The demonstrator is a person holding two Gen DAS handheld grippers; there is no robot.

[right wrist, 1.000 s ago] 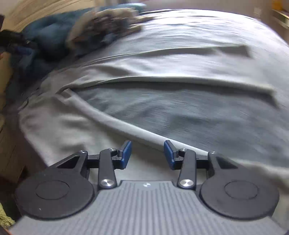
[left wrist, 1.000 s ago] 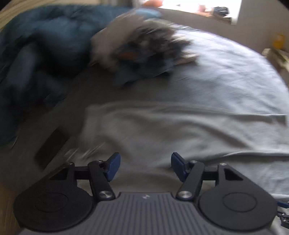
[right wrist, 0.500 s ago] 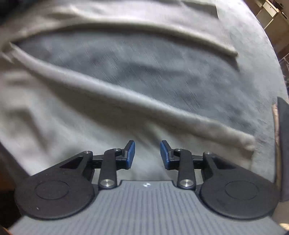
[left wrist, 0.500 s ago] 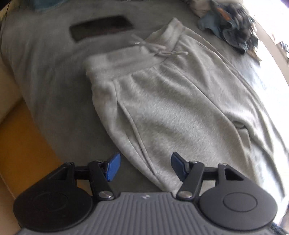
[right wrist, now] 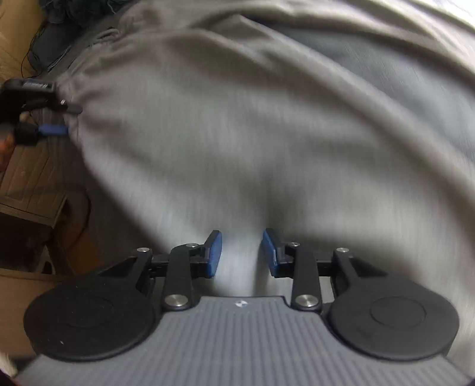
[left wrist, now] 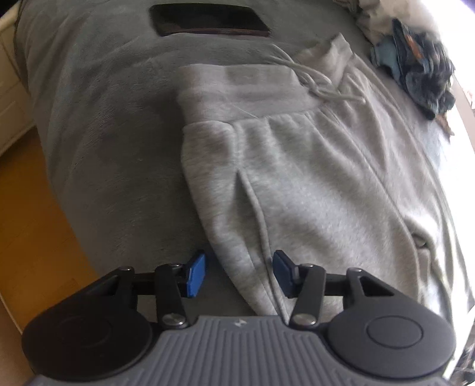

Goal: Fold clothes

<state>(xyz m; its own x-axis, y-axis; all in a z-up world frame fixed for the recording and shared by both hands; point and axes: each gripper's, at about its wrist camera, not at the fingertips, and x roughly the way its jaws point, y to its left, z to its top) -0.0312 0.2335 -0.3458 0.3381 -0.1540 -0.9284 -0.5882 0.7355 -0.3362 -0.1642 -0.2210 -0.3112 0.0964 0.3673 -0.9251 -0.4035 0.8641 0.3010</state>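
The grey sweatpants (left wrist: 297, 178) are lying flat on the bed cover (left wrist: 104, 133), waistband at the top of the frame, legs running down to the lower right. The left gripper (left wrist: 239, 271) is closing w/ the pants' side edge between its jaws, pads not pressing yet. The right gripper (right wrist: 242, 252) is half spread over blurry grey cloth, pinching nothing. The left is nearer the waistband.

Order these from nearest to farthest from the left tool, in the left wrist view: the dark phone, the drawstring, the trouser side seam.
1. Trouser side seam, running between the closing left tool.
2. Drawstring, upper right at the waistband.
3. Dark phone, at the top, on the bed.
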